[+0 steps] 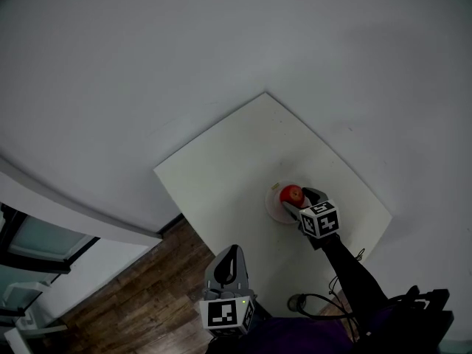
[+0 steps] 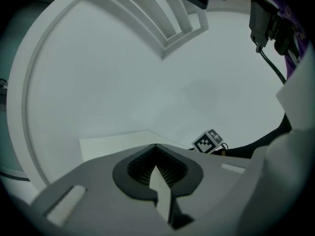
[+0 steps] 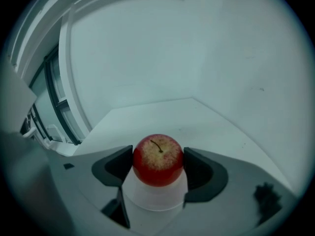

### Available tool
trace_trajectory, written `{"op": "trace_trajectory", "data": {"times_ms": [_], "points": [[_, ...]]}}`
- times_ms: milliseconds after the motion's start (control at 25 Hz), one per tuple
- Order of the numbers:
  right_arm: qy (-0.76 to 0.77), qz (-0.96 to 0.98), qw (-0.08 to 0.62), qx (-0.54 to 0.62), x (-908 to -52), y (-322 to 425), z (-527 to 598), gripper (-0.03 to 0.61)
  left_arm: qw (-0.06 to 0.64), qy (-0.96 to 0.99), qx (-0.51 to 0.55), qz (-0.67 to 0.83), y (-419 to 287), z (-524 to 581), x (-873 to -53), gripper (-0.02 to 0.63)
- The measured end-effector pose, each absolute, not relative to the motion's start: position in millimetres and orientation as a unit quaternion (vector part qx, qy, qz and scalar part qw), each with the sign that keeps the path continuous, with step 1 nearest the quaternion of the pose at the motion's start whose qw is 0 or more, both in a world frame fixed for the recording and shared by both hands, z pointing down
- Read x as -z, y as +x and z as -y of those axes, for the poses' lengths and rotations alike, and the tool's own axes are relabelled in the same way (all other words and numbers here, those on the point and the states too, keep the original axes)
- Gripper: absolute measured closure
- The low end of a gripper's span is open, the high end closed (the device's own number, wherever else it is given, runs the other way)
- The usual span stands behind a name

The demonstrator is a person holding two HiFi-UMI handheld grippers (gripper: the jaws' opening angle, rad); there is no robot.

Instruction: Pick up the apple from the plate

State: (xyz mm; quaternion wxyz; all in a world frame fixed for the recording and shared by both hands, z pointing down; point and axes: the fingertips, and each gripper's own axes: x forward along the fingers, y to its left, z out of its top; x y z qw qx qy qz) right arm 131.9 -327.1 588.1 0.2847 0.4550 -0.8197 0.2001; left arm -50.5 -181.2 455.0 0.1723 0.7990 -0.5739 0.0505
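left gripper [image 1: 231, 254] lay nearest the head camera, low in that view, above the edge where the white table [image 1: 221, 169] met the wooden floor [image 1: 129, 295], with its marker cube [image 1: 227, 314] toward the person. in the left gripper view its 2 jaws were pressed together with nothing between them. right gripper [image 1: 302, 202] was extended further out over the table, its own marker cube [image 1: 320, 220] behind the jaws. in the right gripper view its 2 jaws stood on either side of the red apple [image 3: 158, 160], each dark pad touching the fruit's flank, stem upward. apple was directly over the white plate [image 3: 155, 199], near the middle of the table; whether it rested on the plate or was just clear of it could not be determined. black cable [image 1: 310, 301] looped near the table's near edge.
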Motion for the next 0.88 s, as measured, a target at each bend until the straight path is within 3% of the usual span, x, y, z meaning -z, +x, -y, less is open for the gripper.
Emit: {"op": "trace_trajectory", "data": {"times_ms": [480, 880], "points": [[0.463, 0.823, 0.274, -0.181, -574, 135, 325, 0.252, 0.167, 0.806, -0.044, 0.566, -43, 191, -459, 0.609], [0.478, 0.832, 0.225, -0.169, -545, 134, 320, 0.252, 0.158, 0.812, -0.039, 0.56, -39, 199, -459, 0.609]]}}
